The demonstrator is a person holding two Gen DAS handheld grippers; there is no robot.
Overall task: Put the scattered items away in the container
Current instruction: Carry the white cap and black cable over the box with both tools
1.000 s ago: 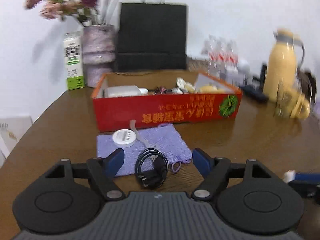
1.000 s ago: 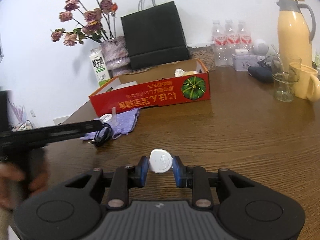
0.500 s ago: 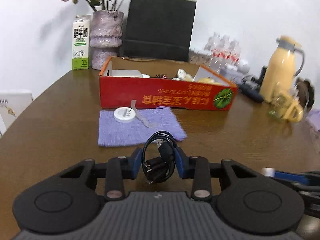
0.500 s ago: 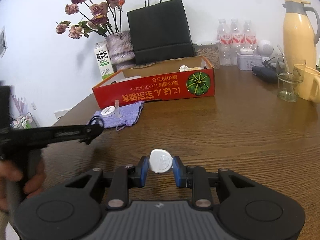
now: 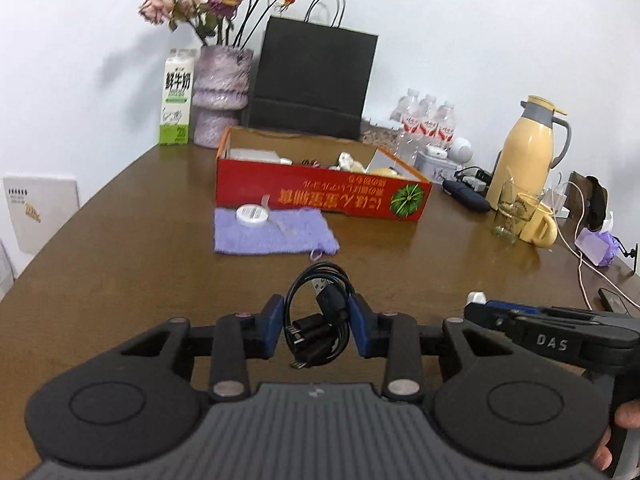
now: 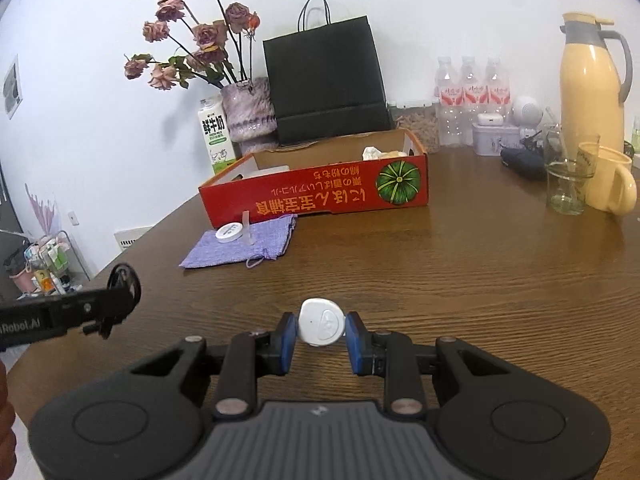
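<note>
Gripping a coiled black cable, the left tongs hover above the tabletop; the right tongs clamp a white case before the red box.

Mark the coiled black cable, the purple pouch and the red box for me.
coiled black cable (image 5: 318, 314), left wrist view, middle of the coil.
purple pouch (image 5: 272, 236), left wrist view, bare fabric centre.
red box (image 6: 320, 200), right wrist view, printed front wall.

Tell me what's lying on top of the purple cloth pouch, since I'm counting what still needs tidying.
On the purple cloth pouch lie a round white disc and a clear plastic strip. Anything underneath or inside the pouch is hidden.
</note>
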